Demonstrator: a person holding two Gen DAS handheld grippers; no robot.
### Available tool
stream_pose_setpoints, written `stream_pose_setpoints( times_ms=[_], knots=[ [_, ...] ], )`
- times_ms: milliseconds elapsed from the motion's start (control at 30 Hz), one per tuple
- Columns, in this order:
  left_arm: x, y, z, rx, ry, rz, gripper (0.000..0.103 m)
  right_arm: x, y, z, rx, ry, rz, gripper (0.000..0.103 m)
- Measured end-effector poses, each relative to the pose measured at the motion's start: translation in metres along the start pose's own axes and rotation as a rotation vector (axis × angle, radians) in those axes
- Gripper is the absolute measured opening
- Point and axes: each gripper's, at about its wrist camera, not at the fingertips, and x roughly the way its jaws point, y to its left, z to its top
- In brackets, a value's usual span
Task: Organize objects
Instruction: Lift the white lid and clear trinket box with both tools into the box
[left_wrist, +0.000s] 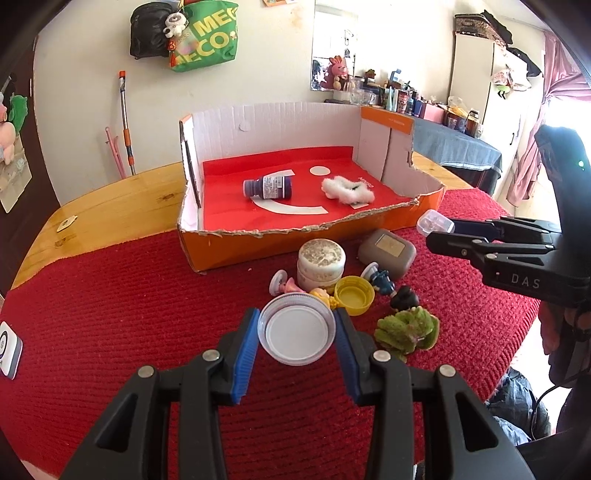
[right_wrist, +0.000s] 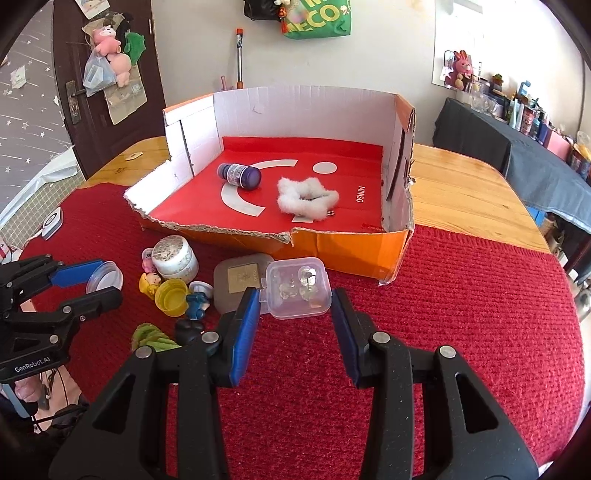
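My left gripper (left_wrist: 297, 334) is shut on a clear round lid (left_wrist: 296, 329), held above the red mat; it also shows in the right wrist view (right_wrist: 104, 277). My right gripper (right_wrist: 295, 314) is shut on a clear square plastic box (right_wrist: 298, 287), seen from the left wrist view (left_wrist: 434, 222) too. The orange cardboard tray (left_wrist: 314, 236) stands beyond both, holding a dark purple bottle (left_wrist: 268, 187) lying on its side and a white fluffy scrunchie (left_wrist: 347, 189).
On the mat in front of the tray lie a white jar (left_wrist: 320, 264), grey case (left_wrist: 387, 252), yellow cap (left_wrist: 354, 295), small figurines (left_wrist: 380, 279) and a green fuzzy item (left_wrist: 406, 329). A small white device (left_wrist: 8, 349) sits at the mat's left edge.
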Motion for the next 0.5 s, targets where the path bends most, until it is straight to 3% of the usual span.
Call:
stream_pose_setpoints(
  times_ms=[500],
  knots=[
    [-0.006,0.006,0.019,-0.014,-0.038,-0.017,0.042,-0.007,0.006,0.005,-0.002,-0.015,0.042,0.038]
  ],
)
